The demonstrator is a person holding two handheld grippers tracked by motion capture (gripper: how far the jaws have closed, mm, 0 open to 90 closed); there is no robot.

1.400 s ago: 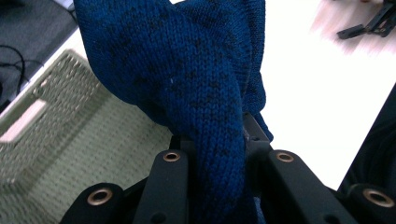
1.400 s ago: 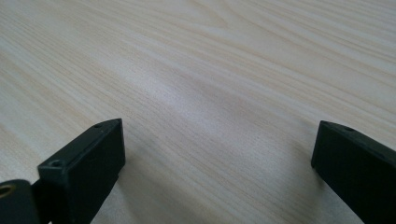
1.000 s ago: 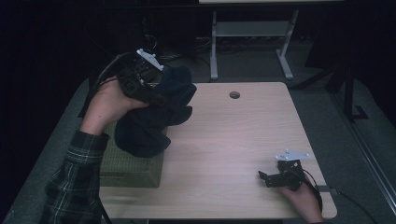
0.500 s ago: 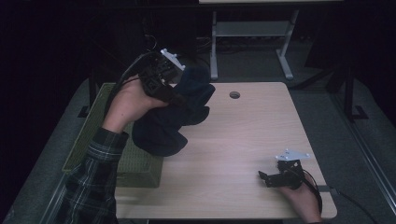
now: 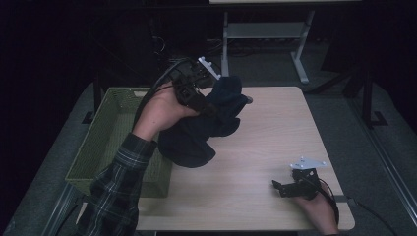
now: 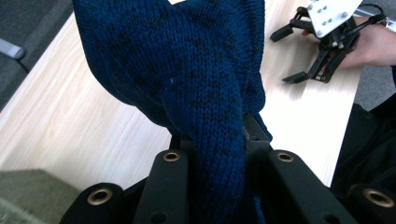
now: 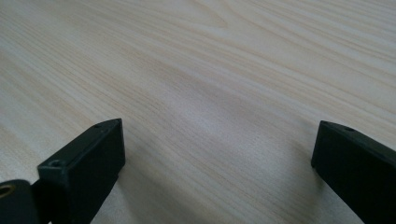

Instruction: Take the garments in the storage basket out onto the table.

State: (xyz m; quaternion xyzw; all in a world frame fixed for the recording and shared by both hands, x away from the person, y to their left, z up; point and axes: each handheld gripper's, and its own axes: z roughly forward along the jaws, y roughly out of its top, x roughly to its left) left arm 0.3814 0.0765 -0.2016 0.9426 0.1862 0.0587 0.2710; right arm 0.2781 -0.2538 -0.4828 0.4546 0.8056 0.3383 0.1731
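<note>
Left gripper is clamped on a dark blue knitted garment, held above the table, just beside the green basket; basket contents cannot be told. Right gripper is rested open on the table.

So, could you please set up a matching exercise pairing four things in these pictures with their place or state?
Things:
1. left gripper
2. right gripper
3. dark blue knitted garment
4. green basket

States:
A. hangs above the table
B. sits at the table's left edge
C. jaws wide open, nothing between them
D. clamped on knitted cloth

Pairs: 1-D, 2-C, 3-A, 4-B
</note>
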